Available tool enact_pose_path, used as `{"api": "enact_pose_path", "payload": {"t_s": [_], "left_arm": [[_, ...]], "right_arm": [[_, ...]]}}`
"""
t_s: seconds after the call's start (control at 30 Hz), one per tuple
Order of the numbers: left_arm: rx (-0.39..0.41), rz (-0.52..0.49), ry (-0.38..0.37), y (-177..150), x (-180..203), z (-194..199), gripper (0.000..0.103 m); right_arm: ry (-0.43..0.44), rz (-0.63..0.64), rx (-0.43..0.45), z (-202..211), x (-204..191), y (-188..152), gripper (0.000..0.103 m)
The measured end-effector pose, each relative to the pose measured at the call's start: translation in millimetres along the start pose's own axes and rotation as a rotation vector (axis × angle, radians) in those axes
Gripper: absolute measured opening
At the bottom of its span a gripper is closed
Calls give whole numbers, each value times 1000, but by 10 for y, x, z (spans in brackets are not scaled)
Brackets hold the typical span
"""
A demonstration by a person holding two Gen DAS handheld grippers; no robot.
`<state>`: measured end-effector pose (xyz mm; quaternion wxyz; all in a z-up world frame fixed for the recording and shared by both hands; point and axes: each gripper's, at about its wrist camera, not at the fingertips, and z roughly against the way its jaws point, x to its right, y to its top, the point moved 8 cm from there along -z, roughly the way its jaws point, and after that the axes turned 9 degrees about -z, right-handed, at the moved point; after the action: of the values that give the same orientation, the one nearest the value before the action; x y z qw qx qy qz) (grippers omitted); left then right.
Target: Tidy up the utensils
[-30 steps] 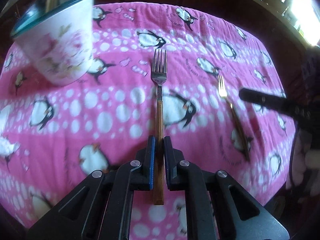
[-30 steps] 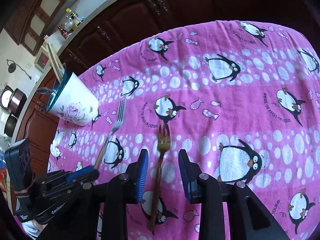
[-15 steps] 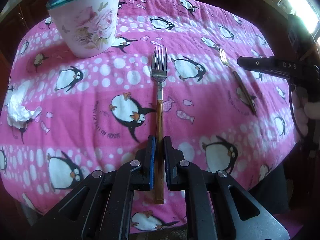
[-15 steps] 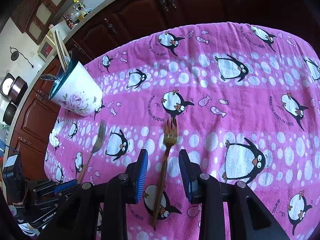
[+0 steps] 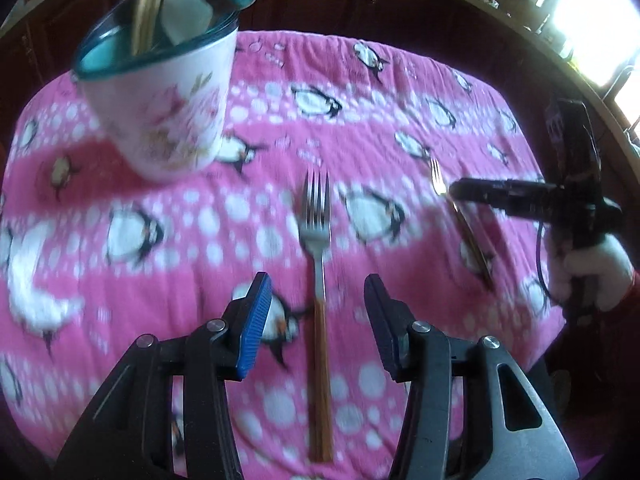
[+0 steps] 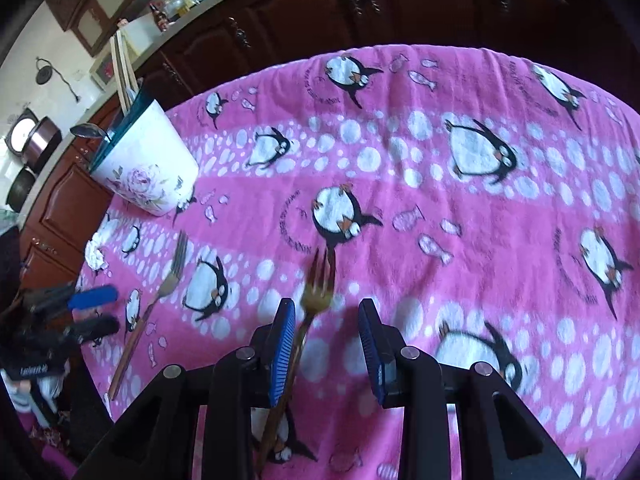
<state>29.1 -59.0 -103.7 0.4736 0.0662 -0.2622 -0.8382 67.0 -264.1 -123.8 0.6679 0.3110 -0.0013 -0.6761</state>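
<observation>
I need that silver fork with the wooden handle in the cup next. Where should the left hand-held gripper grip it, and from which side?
Grip the silver fork on its wooden handle, coming from above with a finger on each side. It lies flat on the cloth, tines pointing away, already centred between the open left hand-held gripper fingers.

Penguin cloth (image 5: 400, 128): forks (image 5: 318, 240), cup (image 5: 168, 100).

A pink penguin cloth (image 6: 460, 208) covers the table under my claw; dark wooden cabinets (image 6: 360, 12) stand beyond, bottles (image 6: 176, 4) and pots (image 6: 36, 140) far left.
</observation>
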Motion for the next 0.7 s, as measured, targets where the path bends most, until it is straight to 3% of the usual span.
{"api": "enact_pose_path", "payload": {"t_s": [0.13, 0.6, 0.7], "left_arm": [[-18, -22, -65, 194, -48, -202, 48], [-62, -85, -127, 419, -178, -586, 47], [-70, -114, -136, 472, -141, -628, 42]], "right_arm": [[32, 36, 2, -45, -20, 74, 31], [143, 133, -38, -137, -36, 163, 31], [166, 137, -37, -160, -44, 170, 31]]}}
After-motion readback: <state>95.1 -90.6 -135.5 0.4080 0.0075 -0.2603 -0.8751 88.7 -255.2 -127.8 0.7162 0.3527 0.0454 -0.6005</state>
